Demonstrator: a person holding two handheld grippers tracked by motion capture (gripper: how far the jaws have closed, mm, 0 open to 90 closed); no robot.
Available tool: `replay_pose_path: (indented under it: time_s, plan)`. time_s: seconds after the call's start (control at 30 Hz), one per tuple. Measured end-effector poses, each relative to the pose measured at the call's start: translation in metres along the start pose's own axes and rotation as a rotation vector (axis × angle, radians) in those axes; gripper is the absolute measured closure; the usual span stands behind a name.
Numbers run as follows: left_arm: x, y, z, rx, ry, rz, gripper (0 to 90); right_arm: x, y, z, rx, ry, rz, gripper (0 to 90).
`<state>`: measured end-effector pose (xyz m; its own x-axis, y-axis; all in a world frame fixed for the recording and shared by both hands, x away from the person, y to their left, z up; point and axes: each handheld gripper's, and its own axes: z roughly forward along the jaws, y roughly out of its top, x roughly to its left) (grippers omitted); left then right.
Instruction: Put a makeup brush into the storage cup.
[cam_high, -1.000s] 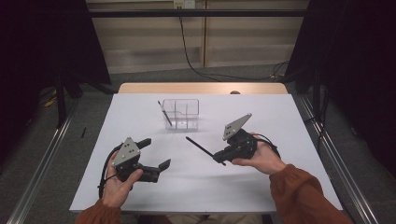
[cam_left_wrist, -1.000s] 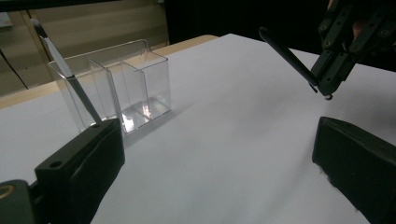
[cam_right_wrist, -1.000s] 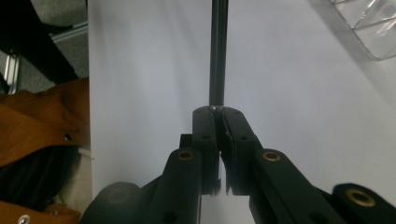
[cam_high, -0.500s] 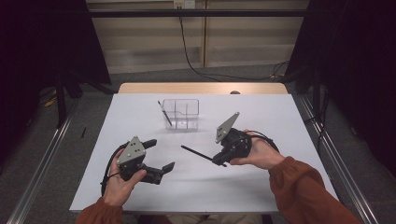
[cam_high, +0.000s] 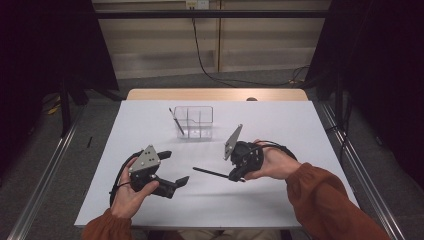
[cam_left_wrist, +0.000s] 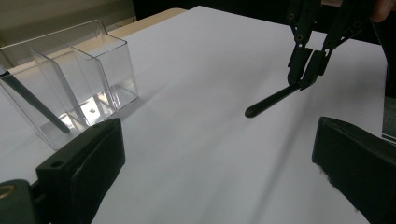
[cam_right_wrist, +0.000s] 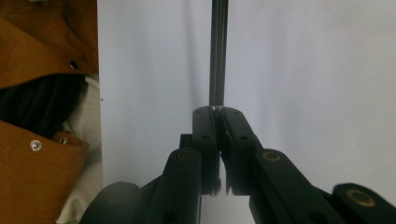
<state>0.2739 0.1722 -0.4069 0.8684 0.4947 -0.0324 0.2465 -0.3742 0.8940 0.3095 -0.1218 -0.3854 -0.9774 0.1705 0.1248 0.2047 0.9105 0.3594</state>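
My right gripper (cam_high: 234, 176) is shut on one end of a thin black pen (cam_high: 210, 173), which sticks out to the left just above the white table. In the right gripper view the jaws (cam_right_wrist: 217, 114) pinch the pen (cam_right_wrist: 218, 56) as it runs straight away from the camera. My left gripper (cam_high: 172, 169) rests at the front left, open, with nothing between its jaws. From the left gripper view (cam_left_wrist: 219, 177) I see the held pen (cam_left_wrist: 271, 100) ahead and a clear divided holder (cam_left_wrist: 70, 79). That holder (cam_high: 195, 121) stands at mid-table with another black pen (cam_high: 176, 120) leaning in it.
White paper covers the table (cam_high: 300, 125), with a wooden edge (cam_high: 215, 94) at the back. Metal rails (cam_high: 45, 170) run along both sides on the floor. An orange sleeve (cam_high: 325, 200) comes in from the bottom right. A cable (cam_high: 120, 175) loops by the left gripper.
The right hand has rolled, so its grey plate now stands on edge. The held pen has swung lower and nearer the front, lying flatter. The left gripper has barely shifted.
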Motion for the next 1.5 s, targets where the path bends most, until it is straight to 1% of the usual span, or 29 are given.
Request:
replay_pose_path:
  time_s: [0.07, 0.13, 0.2, 0.27, 0.3, 0.33, 0.37, 0.43, 0.47, 0.53, 0.57, 0.63, 0.67, 0.73, 0.8, 0.83, 0.9, 0.93, 1.07, 1.13, 1.23, 1.27, 1.33, 1.4, 1.47, 1.5]
  plan:
    - [0.001, 0.001, 0.0, 0.007, 0.0, -0.003, 2.8, 0.0, 0.0, 0.002, 0.022, -0.001, -0.003, 84.7]
    - [0.001, 0.003, 0.0, 0.024, -0.006, 0.003, 2.9, 0.0, 0.001, 0.003, 0.037, -0.003, -0.009, 84.7]
    - [0.0, 0.004, 0.001, 0.04, -0.022, 0.006, 3.2, 0.001, 0.002, 0.003, 0.05, -0.002, -0.018, 84.6]
    - [0.0, 0.007, 0.002, 0.053, -0.032, 0.023, 3.1, 0.001, 0.004, 0.003, 0.065, -0.009, -0.032, 84.7]
    - [0.0, 0.008, 0.003, 0.058, -0.034, 0.023, 3.2, 0.001, 0.004, 0.003, 0.072, -0.012, -0.04, 84.7]
    - [0.0, 0.009, 0.003, 0.067, -0.032, 0.026, 3.6, 0.001, 0.005, 0.002, 0.077, -0.009, -0.044, 84.7]
    - [0.0, 0.01, 0.004, 0.069, -0.041, 0.025, 3.1, 0.001, 0.006, 0.001, 0.078, 0.0, -0.049, 84.7]
    - [0.0, 0.012, 0.005, 0.077, -0.048, 0.026, 3.0, 0.002, 0.008, -0.001, 0.077, 0.003, -0.067, 84.7]
    - [0.0, 0.013, 0.005, 0.085, -0.056, 0.026, 2.7, 0.003, 0.009, -0.001, 0.087, 0.0, -0.065, 84.7]
    - [0.001, 0.015, 0.005, 0.093, -0.063, 0.039, 2.7, 0.003, 0.01, -0.003, 0.093, 0.0, -0.084, 84.7]
    - [0.001, 0.016, 0.006, 0.095, -0.072, 0.038, 2.6, 0.003, 0.011, -0.003, 0.095, 0.003, -0.09, 84.7]
    - [0.001, 0.018, 0.006, 0.104, -0.097, 0.046, 2.5, 0.003, 0.012, -0.002, 0.114, 0.001, -0.082, 84.7]
    - [0.0, 0.019, 0.007, 0.11, -0.115, 0.043, 2.4, 0.002, 0.012, -0.001, 0.118, 0.002, -0.085, 84.7]
    - [-0.001, 0.022, 0.008, 0.142, -0.135, 0.08, 2.9, 0.001, 0.011, 0.001, 0.129, 0.003, -0.087, 84.7]
    - [-0.002, 0.025, 0.008, 0.165, -0.153, 0.101, 2.5, 0.001, 0.012, 0.002, 0.131, -0.001, -0.089, 84.7]
    - [-0.002, 0.027, 0.008, 0.171, -0.156, 0.098, 2.7, 0.001, 0.012, 0.003, 0.133, 0.002, -0.094, 84.7]
    - [-0.002, 0.03, 0.008, 0.185, -0.173, 0.117, 2.6, 0.002, 0.013, 0.004, 0.137, 0.002, -0.097, 84.7]
    - [-0.002, 0.031, 0.008, 0.19, -0.179, 0.119, 2.6, 0.002, 0.014, 0.005, 0.141, 0.005, -0.094, 84.7]
    - [-0.002, 0.034, 0.01, 0.207, -0.192, 0.12, 3.9, 0.003, 0.014, 0.006, 0.144, 0.007, -0.102, 84.7]
    - [-0.002, 0.035, 0.012, 0.232, -0.198, 0.121, 4.1, 0.003, 0.014, 0.006, 0.141, 0.008, -0.106, 84.7]
    - [-0.002, 0.035, 0.015, 0.246, -0.207, 0.113, 4.7, 0.003, 0.014, 0.006, 0.144, 0.009, -0.109, 84.7]
    - [-0.001, 0.035, 0.017, 0.255, -0.212, 0.117, 4.9, 0.003, 0.014, 0.006, 0.145, 0.008, -0.108, 84.7]
    - [-0.002, 0.035, 0.021, 0.257, -0.216, 0.108, 5.2, 0.003, 0.014, 0.007, 0.146, 0.009, -0.106, 84.7]
    - [-0.001, 0.034, 0.025, 0.28, -0.227, 0.119, 5.7, 0.003, 0.014, 0.007, 0.146, 0.01, -0.105, 84.7]
    - [-0.001, 0.035, 0.029, 0.305, -0.252, 0.127, 6.9, 0.003, 0.014, 0.007, 0.145, 0.011, -0.11, 84.7]
    - [-0.002, 0.035, 0.032, 0.315, -0.251, 0.134, 6.8, 0.003, 0.015, 0.007, 0.148, 0.01, -0.108, 84.7]
